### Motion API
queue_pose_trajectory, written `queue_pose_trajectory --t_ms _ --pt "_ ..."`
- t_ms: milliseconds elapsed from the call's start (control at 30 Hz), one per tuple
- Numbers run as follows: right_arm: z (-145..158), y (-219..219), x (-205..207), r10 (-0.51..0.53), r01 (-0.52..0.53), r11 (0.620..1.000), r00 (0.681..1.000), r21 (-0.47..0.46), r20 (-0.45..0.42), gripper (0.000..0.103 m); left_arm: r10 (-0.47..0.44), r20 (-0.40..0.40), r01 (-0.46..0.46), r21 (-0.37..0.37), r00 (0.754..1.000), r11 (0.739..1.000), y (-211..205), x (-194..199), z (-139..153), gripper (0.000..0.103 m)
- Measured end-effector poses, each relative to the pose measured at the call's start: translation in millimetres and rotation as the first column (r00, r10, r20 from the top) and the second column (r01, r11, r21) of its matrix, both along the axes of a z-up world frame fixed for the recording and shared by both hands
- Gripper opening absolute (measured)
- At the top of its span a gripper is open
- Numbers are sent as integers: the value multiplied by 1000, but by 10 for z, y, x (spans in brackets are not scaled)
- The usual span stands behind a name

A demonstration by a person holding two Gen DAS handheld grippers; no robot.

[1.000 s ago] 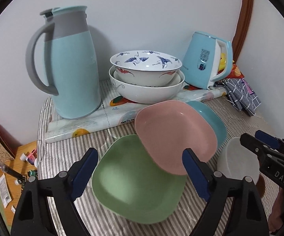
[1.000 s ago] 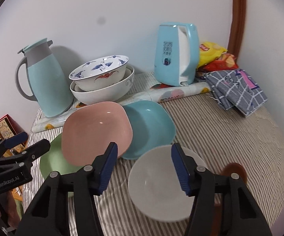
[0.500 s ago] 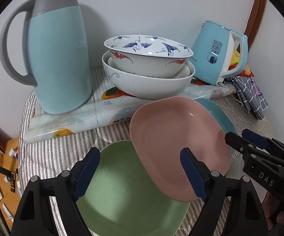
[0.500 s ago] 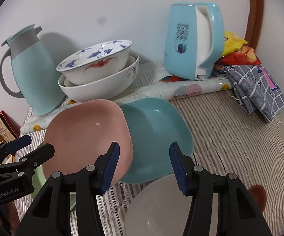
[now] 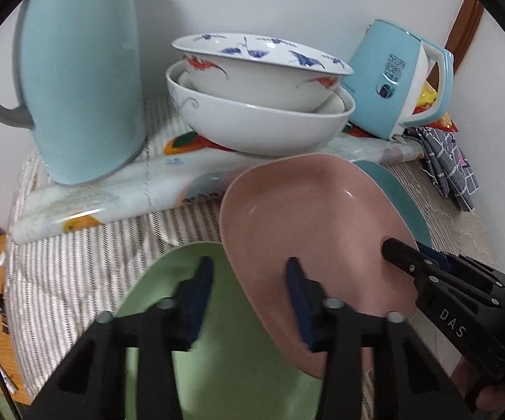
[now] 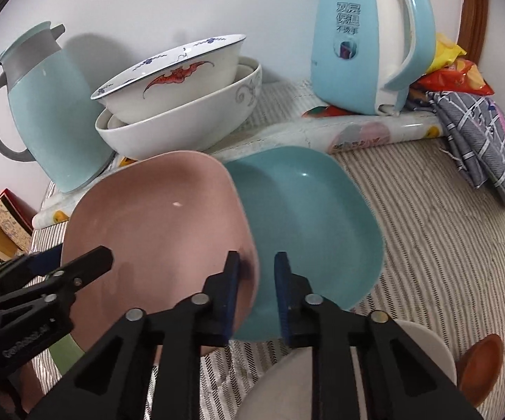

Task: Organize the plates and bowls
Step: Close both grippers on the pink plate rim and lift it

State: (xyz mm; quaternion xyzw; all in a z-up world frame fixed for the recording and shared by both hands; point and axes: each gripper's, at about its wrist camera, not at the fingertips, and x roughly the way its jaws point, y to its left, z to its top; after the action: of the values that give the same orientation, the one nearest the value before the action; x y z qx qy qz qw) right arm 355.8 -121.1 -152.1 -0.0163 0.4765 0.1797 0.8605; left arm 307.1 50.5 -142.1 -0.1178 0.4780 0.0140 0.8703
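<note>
Both tools dropped closer, jaws just closing: left tool (image 5: 249, 294) straddles pink plate's (image 5: 308, 217) left rim, right tool (image 6: 256, 281) its right rim, grip unclear.

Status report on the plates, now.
Left gripper and right gripper: jaws just closing, pink plate rim between both. Pink plate overlaps green plate and blue plate.

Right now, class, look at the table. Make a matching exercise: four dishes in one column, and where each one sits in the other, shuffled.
Things:
1. pink plate
2. green plate
3. blue plate
4. patterned bowl

Places:
A. nested in a plain white bowl at the back
B. lowest, at the left end of the overlapping row
C. in the middle, overlapping both neighbours
D. to the right, partly under its neighbour

Pairs: 1-C, 2-B, 3-D, 4-A
</note>
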Motion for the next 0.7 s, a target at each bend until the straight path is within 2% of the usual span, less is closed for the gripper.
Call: queue_pose_trajectory --t_ms 33,300,700 --pt "-2 7 -7 1 -1 1000 1000 0 2 12 -4 0 4 -15 1000 1000 -7 0 -8 24" --pt "47 -11 -78 -17 17 1000 1000 1 16 11 -11 12 11 -3 1000 1000 -35 -29 49 22" --pt "242 70 -324 -12 12 1000 999 10 40 11 12 39 -12 6 999 1000 75 -288 227 22"
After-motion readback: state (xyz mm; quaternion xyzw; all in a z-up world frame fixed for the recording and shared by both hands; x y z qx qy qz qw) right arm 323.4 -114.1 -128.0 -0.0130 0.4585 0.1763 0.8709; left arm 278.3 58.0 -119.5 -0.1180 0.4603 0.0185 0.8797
